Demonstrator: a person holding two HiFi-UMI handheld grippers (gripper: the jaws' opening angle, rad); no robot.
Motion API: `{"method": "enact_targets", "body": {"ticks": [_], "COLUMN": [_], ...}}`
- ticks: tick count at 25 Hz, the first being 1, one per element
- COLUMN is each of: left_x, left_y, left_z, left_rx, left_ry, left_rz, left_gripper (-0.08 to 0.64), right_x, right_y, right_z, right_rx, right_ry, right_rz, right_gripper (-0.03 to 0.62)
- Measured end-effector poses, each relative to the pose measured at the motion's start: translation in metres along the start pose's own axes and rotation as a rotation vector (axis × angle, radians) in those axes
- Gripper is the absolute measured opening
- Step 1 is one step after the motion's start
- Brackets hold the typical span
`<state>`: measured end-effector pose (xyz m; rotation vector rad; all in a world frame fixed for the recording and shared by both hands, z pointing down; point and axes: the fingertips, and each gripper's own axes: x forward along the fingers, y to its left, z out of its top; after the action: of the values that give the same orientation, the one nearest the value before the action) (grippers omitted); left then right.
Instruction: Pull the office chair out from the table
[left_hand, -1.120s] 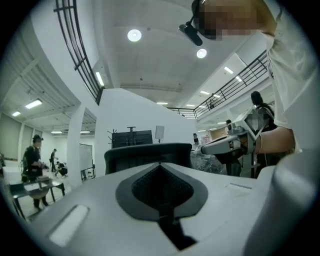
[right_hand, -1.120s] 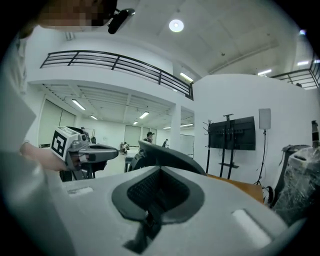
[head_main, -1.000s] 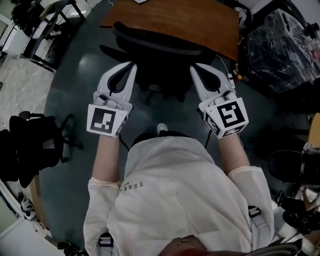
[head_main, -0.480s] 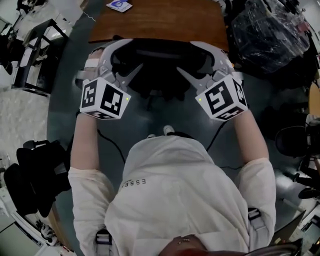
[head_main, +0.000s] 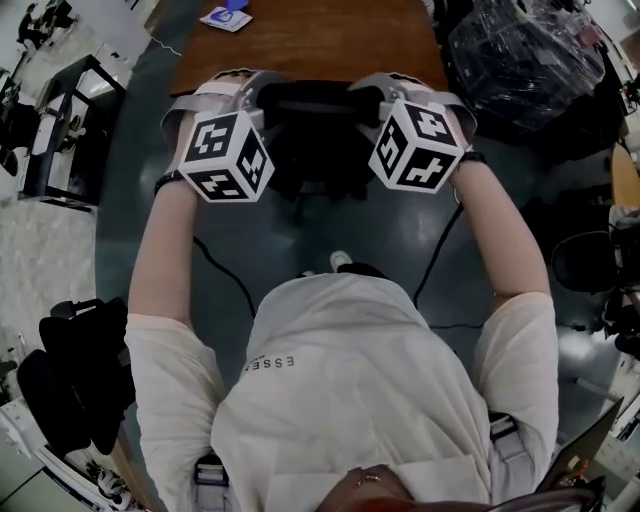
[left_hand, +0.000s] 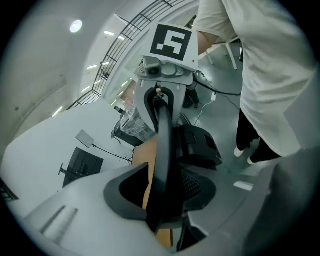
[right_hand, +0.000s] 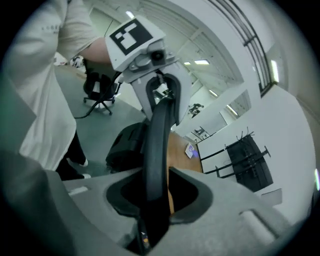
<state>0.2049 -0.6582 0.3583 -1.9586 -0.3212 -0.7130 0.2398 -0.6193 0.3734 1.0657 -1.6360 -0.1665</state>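
Observation:
A black office chair (head_main: 312, 150) stands tucked against the brown table (head_main: 310, 40). My left gripper (head_main: 240, 88) and right gripper (head_main: 385, 88) sit side by side on the top rim of its backrest (head_main: 310, 98), marker cubes facing up. In the left gripper view the black rim (left_hand: 162, 125) runs between the jaws of my left gripper (left_hand: 163, 165). The right gripper view shows the same rim (right_hand: 157, 125) between the jaws of my right gripper (right_hand: 157, 167). Both pairs of jaws are closing, and their tips lie tight against the rim.
A small blue and white card (head_main: 225, 18) lies on the table's far left corner. Plastic-wrapped gear (head_main: 520, 60) is piled at the upper right. Other black chairs stand at the lower left (head_main: 70, 370) and at the right (head_main: 590, 270). A cable (head_main: 215, 270) trails across the grey floor.
Both grippers have gone forward from in front of the person to the chair's backrest and rolled over. Their jaws spread and then closed around the top rim.

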Motion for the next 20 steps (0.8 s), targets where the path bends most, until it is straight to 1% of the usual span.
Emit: {"method": "enact_targets", "body": {"ticks": [1,2,4,6,13,17,20], "left_x": [0.001,0.002,0.001,-0.002,-0.011,-0.012,-0.016], "left_y": [-0.002,-0.004,-0.008,-0.011,-0.02,-0.028,-0.033], "left_z": [-0.001,-0.002,-0.002,-0.002,0.006,0.012,0.017], "left_rx": [0.036,0.071,0.113,0.13,0.141,0.14,0.128], "left_ry": [0.016,0.031,0.044,0.046,0.058,0.071,0.085], "left_rz": [-0.004,-0.011,-0.028,-0.04,-0.076,-0.047,-0.04], "left_gripper": [0.142,0.118,0.1,0.091,0.089,0.091,0.091], "right_x": [0.002,0.003,0.002,0.0,-0.009,-0.013,-0.019], "right_y": [0.001,0.002,0.006,0.009,0.017,0.024,0.03], "right_z": [-0.002,-0.004,-0.004,-0.003,-0.002,-0.004,-0.003], "right_rx": [-0.033,-0.058,-0.075,-0.08,-0.11,-0.125,-0.134], "right_ry": [0.026,0.047,0.063,0.065,0.081,0.086,0.075], "right_rz": [-0.012,-0.017,-0.016,-0.018,-0.044,-0.075,-0.079], "right_gripper": [0.067,0.048,0.038,0.034,0.032,0.031,0.029]}}
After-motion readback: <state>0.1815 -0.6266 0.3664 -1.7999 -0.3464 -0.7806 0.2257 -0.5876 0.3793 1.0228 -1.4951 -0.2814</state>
